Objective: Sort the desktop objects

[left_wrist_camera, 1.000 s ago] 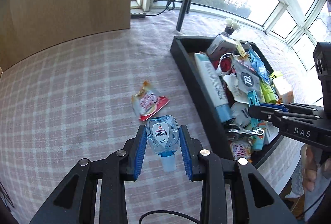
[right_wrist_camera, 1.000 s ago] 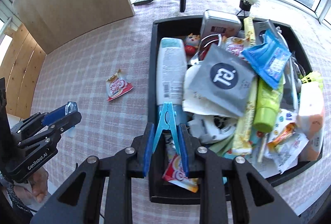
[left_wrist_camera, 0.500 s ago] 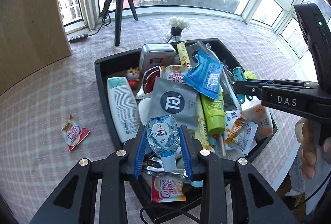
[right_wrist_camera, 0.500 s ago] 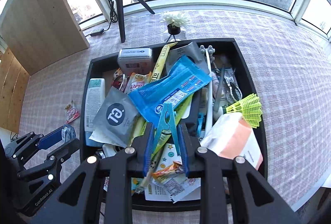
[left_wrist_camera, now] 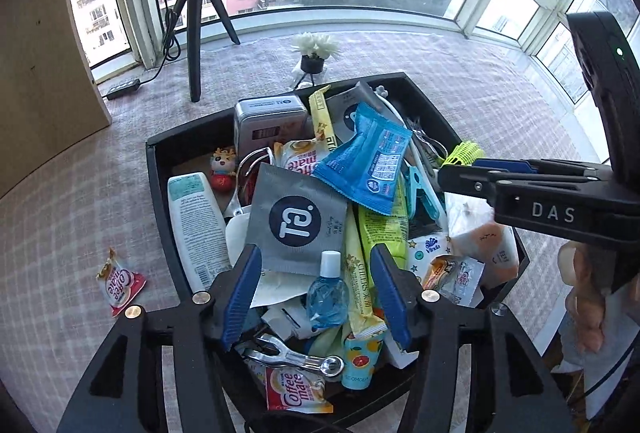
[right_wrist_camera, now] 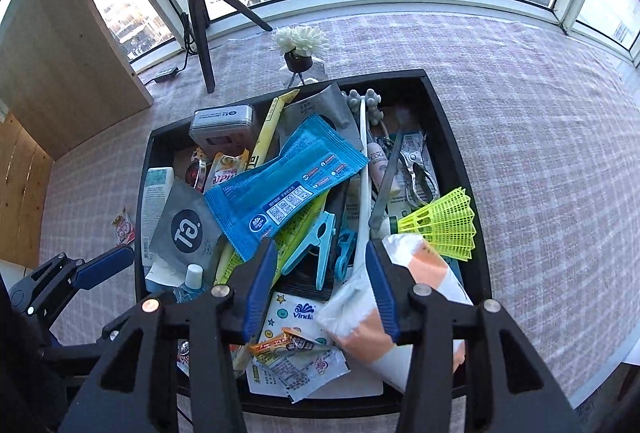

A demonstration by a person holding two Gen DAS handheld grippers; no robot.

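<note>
The black tray is sitting heaped with clutter on the checked tablecloth, and both grippers are hanging right over its near end. The left gripper is opening its jaws, and the little blue bottle is lying between the blue pads without either one pressing on it, resting on the pile with its white cap pointing away. The right gripper is opening too, and the light blue clothespin is lying free on the heap just ahead of its pads, beside the blue wipes packet. Nothing is being gripped on either side. Also crowding the tray: a grey sachet, a white tube, a yellow shuttlecock and a silver tin. One red creamer sachet is lying alone on the cloth, well left of the tray. A small tripod is standing behind.
</note>
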